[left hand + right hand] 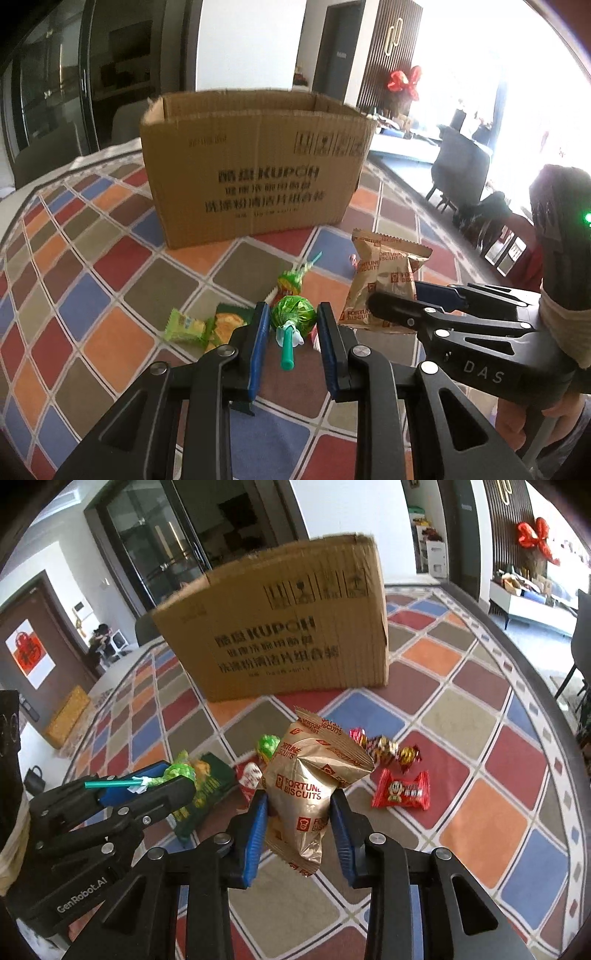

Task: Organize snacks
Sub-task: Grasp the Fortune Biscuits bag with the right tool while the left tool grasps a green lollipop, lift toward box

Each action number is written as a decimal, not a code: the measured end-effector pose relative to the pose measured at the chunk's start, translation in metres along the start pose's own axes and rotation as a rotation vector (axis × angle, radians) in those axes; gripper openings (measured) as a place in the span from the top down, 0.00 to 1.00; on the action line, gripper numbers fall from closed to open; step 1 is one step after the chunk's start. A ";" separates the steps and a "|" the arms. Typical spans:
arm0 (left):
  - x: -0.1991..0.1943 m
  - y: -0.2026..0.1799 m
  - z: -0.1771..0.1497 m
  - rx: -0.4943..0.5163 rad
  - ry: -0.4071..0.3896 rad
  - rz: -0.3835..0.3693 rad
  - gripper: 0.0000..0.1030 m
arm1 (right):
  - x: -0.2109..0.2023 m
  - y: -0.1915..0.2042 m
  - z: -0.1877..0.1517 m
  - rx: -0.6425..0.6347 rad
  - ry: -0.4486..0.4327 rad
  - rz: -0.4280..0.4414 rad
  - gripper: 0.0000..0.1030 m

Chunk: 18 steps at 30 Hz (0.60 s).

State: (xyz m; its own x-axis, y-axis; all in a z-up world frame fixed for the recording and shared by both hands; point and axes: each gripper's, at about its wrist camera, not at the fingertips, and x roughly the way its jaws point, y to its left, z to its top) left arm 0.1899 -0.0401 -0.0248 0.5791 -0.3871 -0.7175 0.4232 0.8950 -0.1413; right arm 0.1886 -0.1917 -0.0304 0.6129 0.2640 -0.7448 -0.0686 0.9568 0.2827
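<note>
On the checked cloth [110, 266] in front of me stands an open cardboard box [255, 166], and the snacks lie scattered just before it. My left gripper [291, 325] is closed narrowly on a green lollipop [293, 314]; its wrapped head sits between the blue pads [258, 332] and its teal stick points back toward me. From the right wrist view the same lollipop shows clamped in that gripper, lifted clear of the cloth. My right gripper [299, 808] is pinched on a gold biscuit bag [310, 775], which crumples between the pads and stands upright above the cloth. Under and behind my left gripper lie a second lollipop [290, 282], a small green packet [186, 326] and a dark green packet [227, 321] beside it. Off to the right lie a red packet [402, 790] and, just beyond it, a few foil-wrapped sweets [384, 746]. The box is near both grippers but apart from them, its printed side facing me. I cannot tell what is inside it.
</note>
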 end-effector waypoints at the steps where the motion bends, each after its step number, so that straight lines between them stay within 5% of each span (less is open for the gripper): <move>1: -0.004 -0.001 0.003 0.001 -0.011 0.001 0.74 | -0.003 0.001 0.002 -0.003 -0.008 0.002 0.66; 18: -0.048 0.001 0.074 0.041 -0.170 0.079 0.74 | -0.043 0.016 0.061 -0.060 -0.167 0.029 0.66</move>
State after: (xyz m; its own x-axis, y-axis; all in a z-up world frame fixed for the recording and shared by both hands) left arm 0.2137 -0.0374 0.0600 0.7198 -0.3507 -0.5992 0.3976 0.9157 -0.0583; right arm 0.2090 -0.1954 0.0430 0.7317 0.2725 -0.6248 -0.1318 0.9559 0.2625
